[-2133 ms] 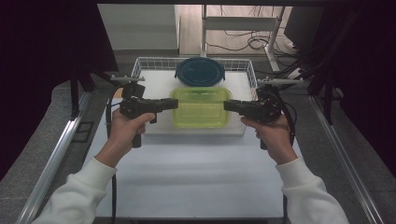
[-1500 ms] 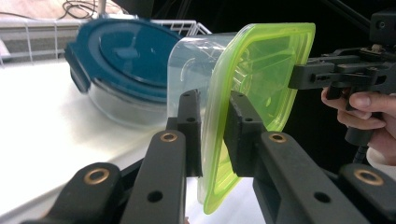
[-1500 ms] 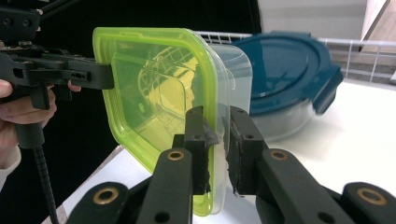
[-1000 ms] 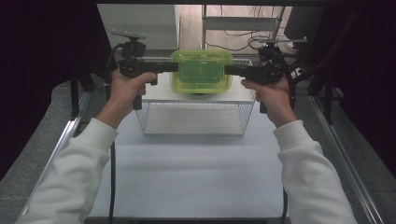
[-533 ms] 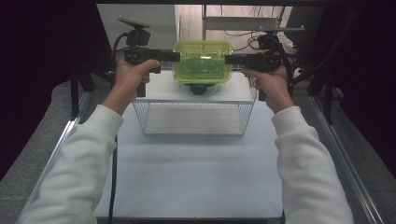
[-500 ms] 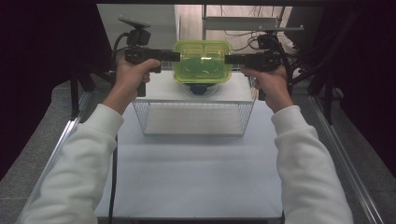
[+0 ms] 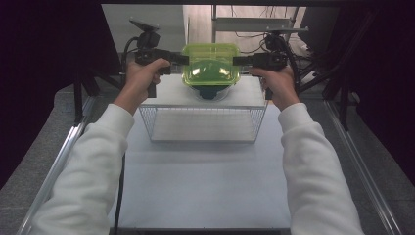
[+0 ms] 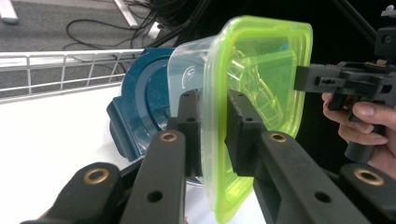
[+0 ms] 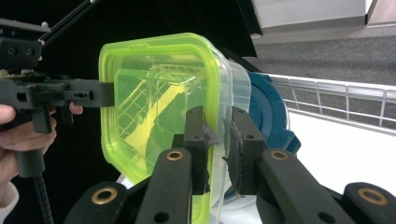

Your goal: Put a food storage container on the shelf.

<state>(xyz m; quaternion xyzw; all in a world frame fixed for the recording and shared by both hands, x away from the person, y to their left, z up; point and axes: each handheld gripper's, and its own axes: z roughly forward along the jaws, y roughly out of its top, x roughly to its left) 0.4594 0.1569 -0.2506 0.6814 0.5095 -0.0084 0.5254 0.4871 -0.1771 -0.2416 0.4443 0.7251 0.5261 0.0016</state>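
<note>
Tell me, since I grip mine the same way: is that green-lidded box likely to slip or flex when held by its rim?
The box looks light: it seems empty. Its clear plastic wall may flex. The left gripper and right gripper pinch only the lid's edge, so it could slip or tilt.

lid [image 7: 210, 59]: lime green (see-through) | container [image 8: 187, 74]: clear | round lid [image 8: 140, 116]: dark blue | basket [image 7: 203, 125]: white wire

The high view looks down the tabletop [image 7: 205, 186]; both gripper views face the green-lidded container [image 8: 261, 60] closely from opposite sides.
</note>
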